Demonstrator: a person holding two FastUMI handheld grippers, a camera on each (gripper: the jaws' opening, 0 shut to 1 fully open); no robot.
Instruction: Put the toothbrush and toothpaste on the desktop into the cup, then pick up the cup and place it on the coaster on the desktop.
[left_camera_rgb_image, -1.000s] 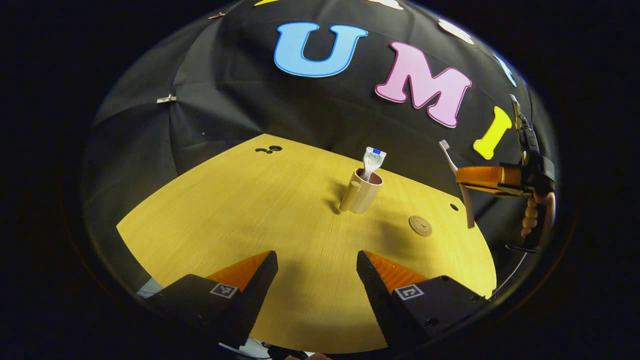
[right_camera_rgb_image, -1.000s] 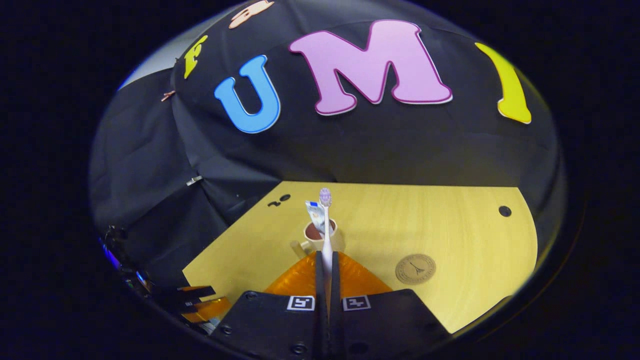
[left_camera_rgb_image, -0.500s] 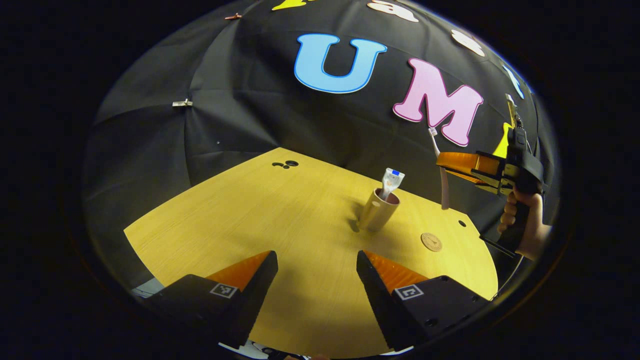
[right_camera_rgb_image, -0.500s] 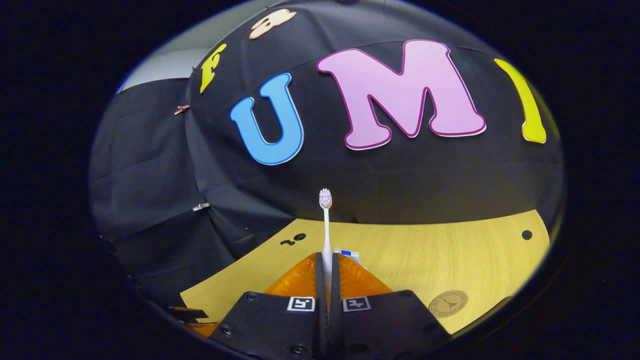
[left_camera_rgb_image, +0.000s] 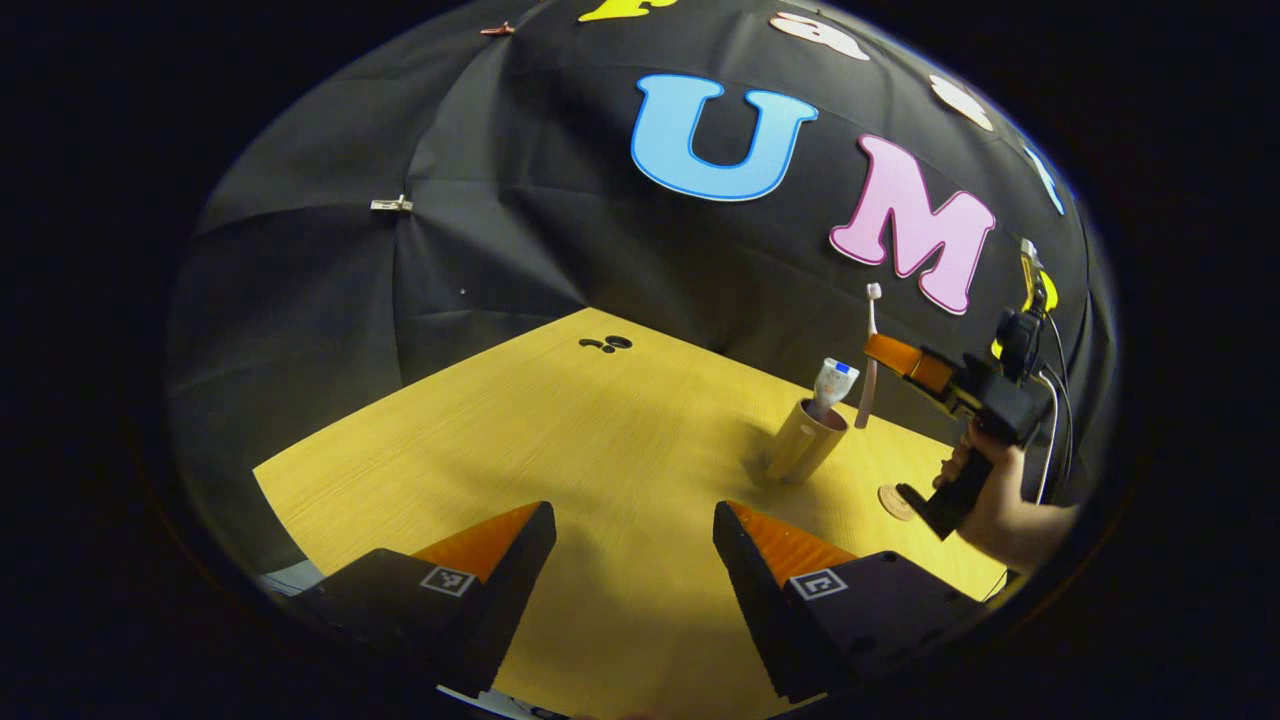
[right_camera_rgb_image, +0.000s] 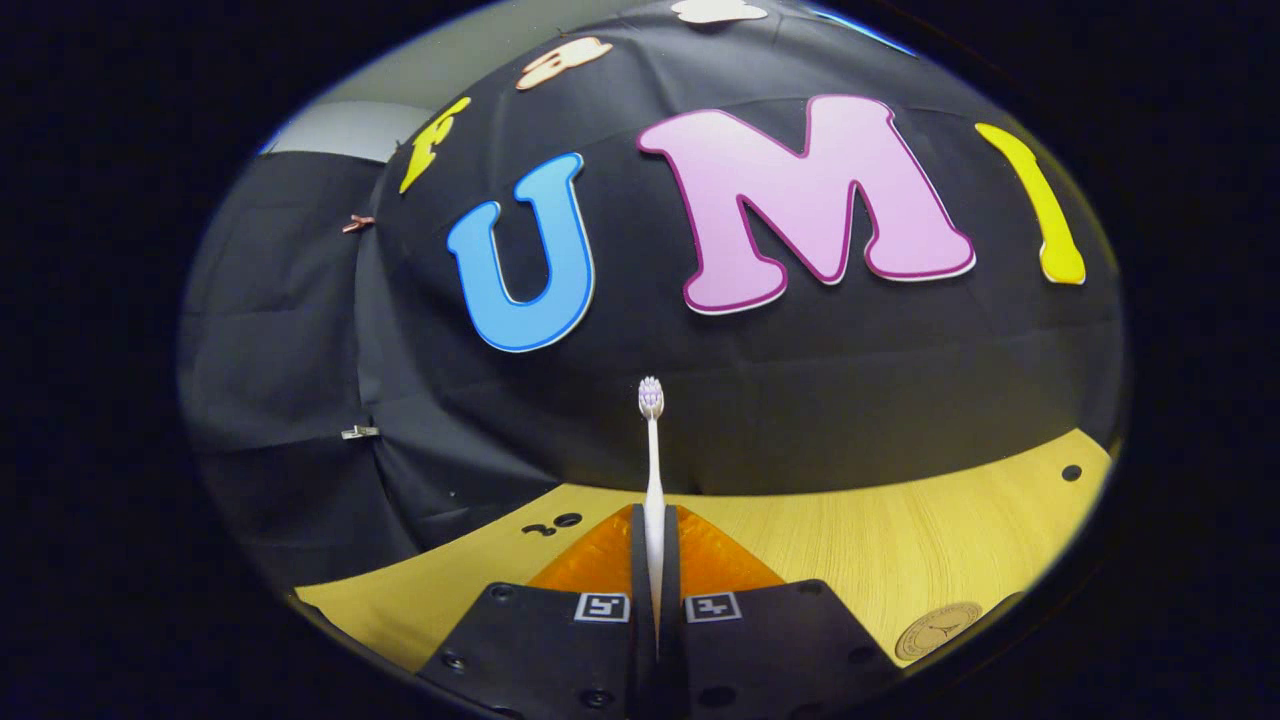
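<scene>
A tan cup (left_camera_rgb_image: 803, 453) stands on the yellow wooden desktop (left_camera_rgb_image: 560, 430) with the white toothpaste tube (left_camera_rgb_image: 830, 385) sticking out of its mouth. My right gripper (left_camera_rgb_image: 872, 350), held by a hand (left_camera_rgb_image: 985, 490), is shut on a white toothbrush (left_camera_rgb_image: 868, 360) that stands upright, bristles up, just right of and above the cup. In the right gripper view the toothbrush (right_camera_rgb_image: 652, 470) rises from between the shut fingers of my right gripper (right_camera_rgb_image: 653, 545). The round brown coaster (left_camera_rgb_image: 893, 501) (right_camera_rgb_image: 937, 630) lies on the desktop right of the cup. My left gripper (left_camera_rgb_image: 634, 545) hangs open and empty over the near desktop.
Black cloth walls close in the desktop at the back and left. Small dark holes (left_camera_rgb_image: 606, 344) mark its far corner, and another hole (right_camera_rgb_image: 1071, 471) sits at the right. A metal clip (left_camera_rgb_image: 391, 204) is pinned to the cloth.
My right gripper has carried the toothbrush leftward and closer to the cup, tilting it upright. The left gripper view has swung left, so the cup sits farther right in it.
</scene>
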